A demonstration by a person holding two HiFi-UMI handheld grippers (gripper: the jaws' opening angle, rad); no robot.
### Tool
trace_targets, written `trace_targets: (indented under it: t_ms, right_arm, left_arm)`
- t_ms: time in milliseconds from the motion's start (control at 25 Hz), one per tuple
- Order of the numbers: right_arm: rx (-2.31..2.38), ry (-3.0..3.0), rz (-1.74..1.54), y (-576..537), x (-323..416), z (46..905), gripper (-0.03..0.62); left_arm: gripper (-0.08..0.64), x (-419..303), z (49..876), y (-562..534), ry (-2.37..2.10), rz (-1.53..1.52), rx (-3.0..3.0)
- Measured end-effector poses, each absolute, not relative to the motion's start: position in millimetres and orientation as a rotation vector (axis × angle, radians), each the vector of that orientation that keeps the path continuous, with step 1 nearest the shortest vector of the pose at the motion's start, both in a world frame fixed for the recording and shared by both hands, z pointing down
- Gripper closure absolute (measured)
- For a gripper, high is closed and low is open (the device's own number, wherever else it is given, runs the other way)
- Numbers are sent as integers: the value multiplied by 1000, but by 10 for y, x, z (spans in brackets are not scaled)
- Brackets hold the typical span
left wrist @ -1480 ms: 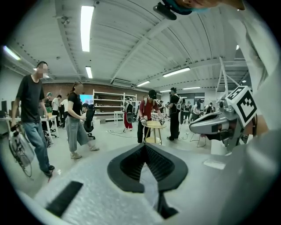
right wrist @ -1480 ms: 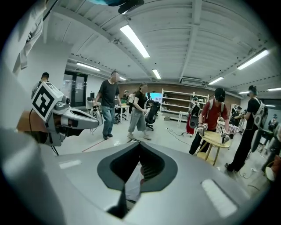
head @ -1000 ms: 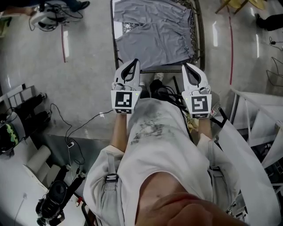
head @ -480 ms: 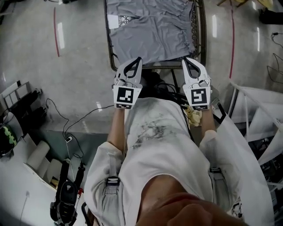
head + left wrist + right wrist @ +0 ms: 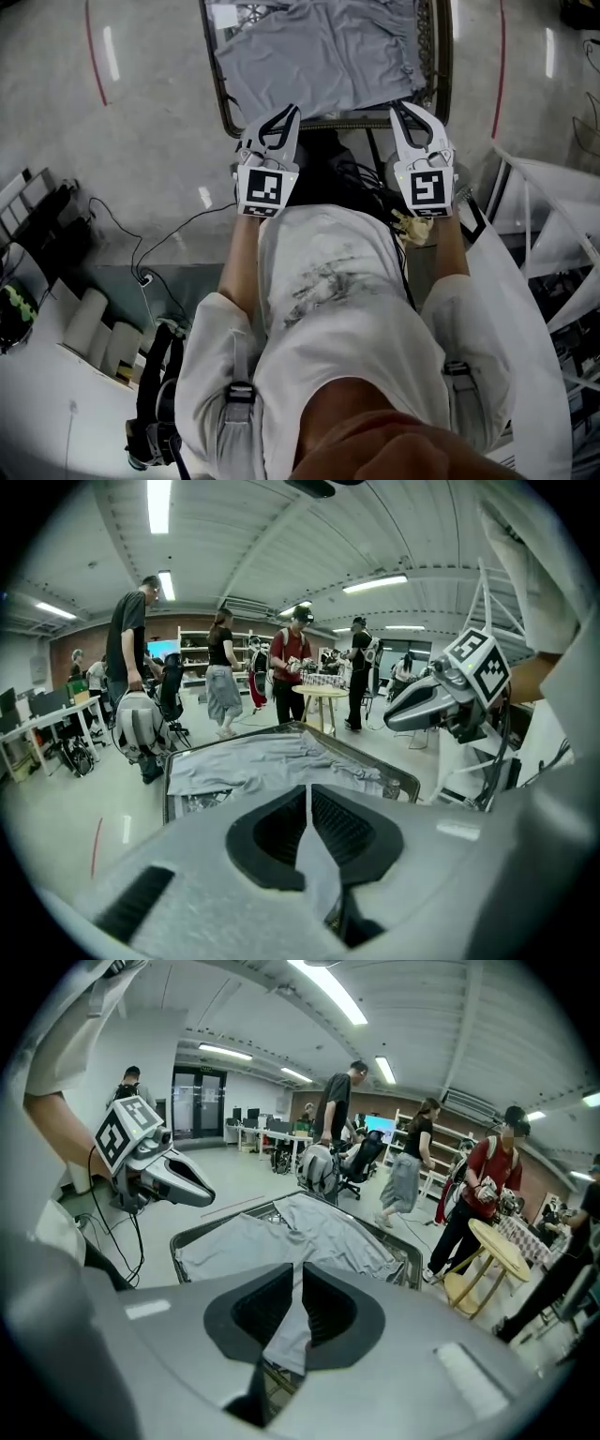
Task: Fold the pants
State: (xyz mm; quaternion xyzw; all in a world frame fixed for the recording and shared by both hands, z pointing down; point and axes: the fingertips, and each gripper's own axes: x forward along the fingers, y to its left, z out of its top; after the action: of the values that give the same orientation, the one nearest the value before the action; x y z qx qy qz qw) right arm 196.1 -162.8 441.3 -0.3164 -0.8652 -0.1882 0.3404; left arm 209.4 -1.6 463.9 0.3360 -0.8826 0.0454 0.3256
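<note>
Gray pants [image 5: 319, 52] spread on metal-rimmed table [image 5: 216, 75], cables [image 5: 361, 183] below; left claw [image 5: 293, 110] closed — right claw [image 5: 399, 109] just opening, empty

Grey pants [image 5: 319, 56]; white left hand-held gripper [image 5: 292, 112] and right hand-held gripper [image 5: 397, 109], black-and-white square markers [image 5: 262, 187].

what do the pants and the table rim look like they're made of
Pants: soft grey cloth, woven or knit, matte; it lies in wrinkles and folds. Table rim: probably metal, dark with a dull sheen; a thin, rigid bar.
</note>
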Motion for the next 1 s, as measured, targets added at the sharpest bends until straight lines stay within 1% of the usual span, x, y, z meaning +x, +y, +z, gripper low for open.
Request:
trace_targets:
  t_ms: [360,1000]
  right_arm:
    - [-859,-2165,-508,-1643,1994,5203,531]
    - [-885,-2020,-615,-1868,2142,6003,488]
  left_arm:
    - [514,2241,5494,-3,-2212,183,937]
    - [442,2600,6334,40,-2046,258,996]
